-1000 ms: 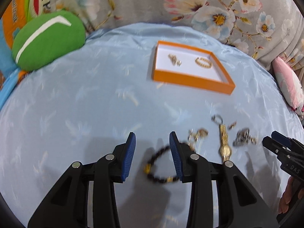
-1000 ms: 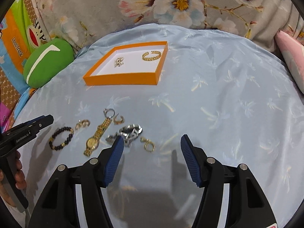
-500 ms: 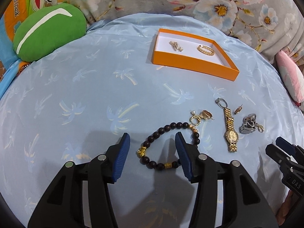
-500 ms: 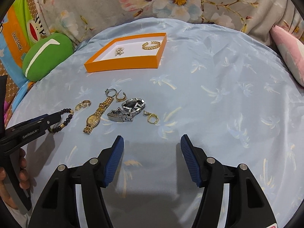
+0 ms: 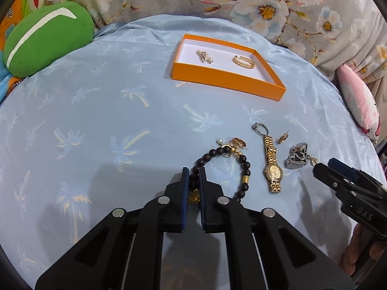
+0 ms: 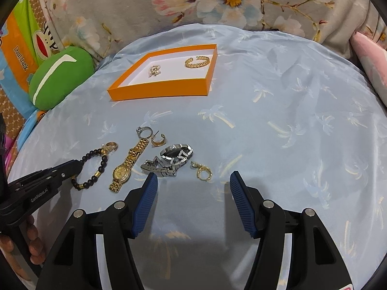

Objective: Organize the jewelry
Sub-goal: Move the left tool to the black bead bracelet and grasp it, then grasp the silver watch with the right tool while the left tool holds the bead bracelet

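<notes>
The bead bracelet (image 5: 221, 166), low and centre in the left wrist view, now has its left side pinched between the blue pads of the left claw (image 5: 194, 181); half a second back those jaws stood apart astride it and have just been closing, so the pick-up looks made and the carry to the orange box (image 5: 227, 79) at upper centre should follow. The right claw (image 6: 193, 188) hangs about half open and empty, just below the silver watch (image 6: 170, 160).
</notes>
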A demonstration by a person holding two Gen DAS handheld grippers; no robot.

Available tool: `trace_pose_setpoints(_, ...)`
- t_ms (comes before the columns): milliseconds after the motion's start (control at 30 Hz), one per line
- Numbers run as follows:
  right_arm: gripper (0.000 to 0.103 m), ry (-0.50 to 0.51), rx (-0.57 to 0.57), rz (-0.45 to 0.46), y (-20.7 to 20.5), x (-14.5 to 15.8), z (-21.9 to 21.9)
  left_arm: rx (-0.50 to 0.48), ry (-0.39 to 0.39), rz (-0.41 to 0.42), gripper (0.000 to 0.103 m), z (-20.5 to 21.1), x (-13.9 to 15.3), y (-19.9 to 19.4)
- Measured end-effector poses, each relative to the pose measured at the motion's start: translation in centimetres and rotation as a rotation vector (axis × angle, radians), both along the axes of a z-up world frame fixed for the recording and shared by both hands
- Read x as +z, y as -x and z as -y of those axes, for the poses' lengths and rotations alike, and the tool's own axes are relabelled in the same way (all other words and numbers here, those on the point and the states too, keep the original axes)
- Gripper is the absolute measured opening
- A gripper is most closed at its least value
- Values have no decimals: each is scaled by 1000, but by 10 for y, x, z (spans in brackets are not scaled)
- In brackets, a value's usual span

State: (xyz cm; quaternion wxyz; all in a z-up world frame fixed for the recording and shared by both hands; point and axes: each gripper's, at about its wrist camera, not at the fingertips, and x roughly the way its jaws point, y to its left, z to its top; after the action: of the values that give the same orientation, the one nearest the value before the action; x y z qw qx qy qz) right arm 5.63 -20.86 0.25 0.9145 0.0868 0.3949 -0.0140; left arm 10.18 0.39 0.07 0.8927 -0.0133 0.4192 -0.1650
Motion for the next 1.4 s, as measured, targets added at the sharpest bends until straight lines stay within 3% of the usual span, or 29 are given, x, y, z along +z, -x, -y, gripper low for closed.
trace_pose_setpoints(300, 55, -19, 16, -1, -25, 1, -10, 18, 22, 49, 7, -2, 11, 9)
trace_pose_setpoints(600, 54, 0, 18, -31, -36, -5, -13, 39, 48, 39, 7, -11, 9, 5)
trace_pose_setpoints(800, 34, -10, 43, -16, -38, -5, -16, 43, 46, 22, 7, -12, 4, 3)
trace_pose_setpoints(867, 33, 0, 47, -12, -38, -4, -18, 44, 48, 19, 7, -12, 3, 2)
trace_pose_setpoints(1233, 33, -67, 48, -25, -46, -7, -11, 40, 47, 17, 7, -12, 2, 2)
trace_pose_setpoints(1267, 31, -78, 47, -25, -46, -7, -10, 40, 47, 16, 7, -12, 2, 2)
trace_pose_setpoints(1333, 11, -76, 43, -34, -47, -8, -10, 40, 47, 18, 7, -12, 2, 2)
trace_pose_setpoints(1400, 9, -84, 43, -33, -46, -9, -10, 39, 48, 18, 7, -12, 2, 2)
